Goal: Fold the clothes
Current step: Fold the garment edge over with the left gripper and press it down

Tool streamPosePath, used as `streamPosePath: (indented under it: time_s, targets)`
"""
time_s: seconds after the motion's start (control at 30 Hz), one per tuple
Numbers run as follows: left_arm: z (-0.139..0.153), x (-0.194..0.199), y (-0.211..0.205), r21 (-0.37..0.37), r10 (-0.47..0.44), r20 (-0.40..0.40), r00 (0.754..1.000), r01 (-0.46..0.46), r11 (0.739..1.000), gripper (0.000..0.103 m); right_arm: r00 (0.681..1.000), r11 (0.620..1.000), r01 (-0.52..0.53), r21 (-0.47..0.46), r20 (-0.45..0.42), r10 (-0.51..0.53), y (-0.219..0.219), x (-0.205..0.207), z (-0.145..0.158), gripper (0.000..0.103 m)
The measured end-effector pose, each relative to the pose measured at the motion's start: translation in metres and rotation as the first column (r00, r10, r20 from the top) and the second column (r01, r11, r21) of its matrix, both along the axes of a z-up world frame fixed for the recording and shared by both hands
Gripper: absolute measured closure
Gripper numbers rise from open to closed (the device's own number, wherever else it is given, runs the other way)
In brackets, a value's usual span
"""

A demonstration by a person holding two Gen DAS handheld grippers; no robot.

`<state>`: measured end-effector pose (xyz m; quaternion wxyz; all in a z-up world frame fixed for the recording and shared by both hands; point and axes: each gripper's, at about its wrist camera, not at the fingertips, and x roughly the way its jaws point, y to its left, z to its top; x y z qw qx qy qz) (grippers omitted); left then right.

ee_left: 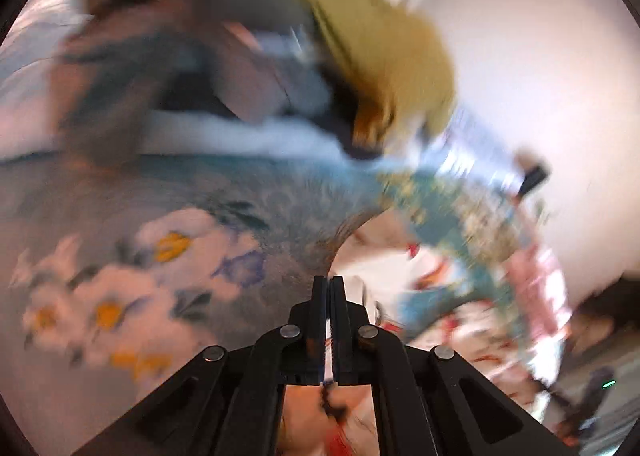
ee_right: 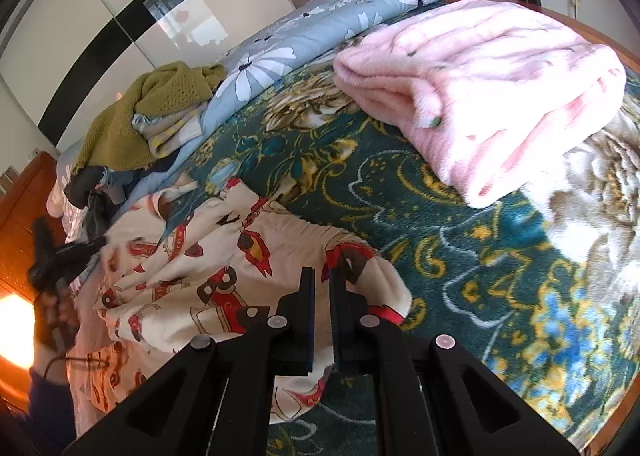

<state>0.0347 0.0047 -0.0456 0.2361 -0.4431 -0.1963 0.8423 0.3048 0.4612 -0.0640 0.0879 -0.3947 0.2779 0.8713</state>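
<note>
Right gripper (ee_right: pixel 322 276) nearest: jaws nearly closed, pinching an edge of the cream cartoon-print garment (ee_right: pixel 192 280), which lies rumpled on the teal patterned bedspread (ee_right: pixel 400 216). Left gripper (ee_left: pixel 329 284) clamped tight on a thin edge of the same print cloth, as far as the blurred view shows. Folding looks barely started: the garment isn't flat or squared. From the left: unsorted clothes pile (ee_right: pixel 132 136) with an olive knit on top, unfolded; blue floral quilt (ee_right: pixel 320 28); folded pink blanket (ee_right: pixel 500 96), well apart. Pile crowds the garment's far edge.
</note>
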Motion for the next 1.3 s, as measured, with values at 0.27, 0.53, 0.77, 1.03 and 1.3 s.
streamPosePath:
  time_s: [0.27,0.53,0.77,1.03,1.3]
  targets:
    - [0.126,0.075,-0.079,0.004,0.247,-0.249,0.936,-0.255,0.967,0.101,0.999,0.999,-0.024,-0.021,-0.033,0.023,-0.009,0.002,0.004,0.097]
    - [-0.008,-0.06,-0.029,-0.281,0.362,0.095,0.927,-0.324,0.903,0.101,0.999,0.999,-0.029,-0.036,-0.036,0.028,-0.018,0.006,0.003,0.097]
    - [-0.063,-0.086,-0.002,-0.245,0.299,0.21,0.931,-0.246,0.938,0.093,1.0,1.0,-0.002,-0.017,-0.021,0.001,-0.009,0.007,0.004,0.097]
    - [-0.035,-0.008,-0.099,-0.141,0.326,0.153,0.933,-0.306,0.942,0.05,1.0,1.0,0.013,-0.021,-0.003,-0.013,-0.004,0.006,-0.005,0.097]
    - [-0.086,0.04,-0.17,-0.094,0.446,0.283,0.849,-0.438,0.894,0.049,1.0,0.999,0.008,-0.042,0.001,-0.008,-0.011,-0.001,-0.01,0.097]
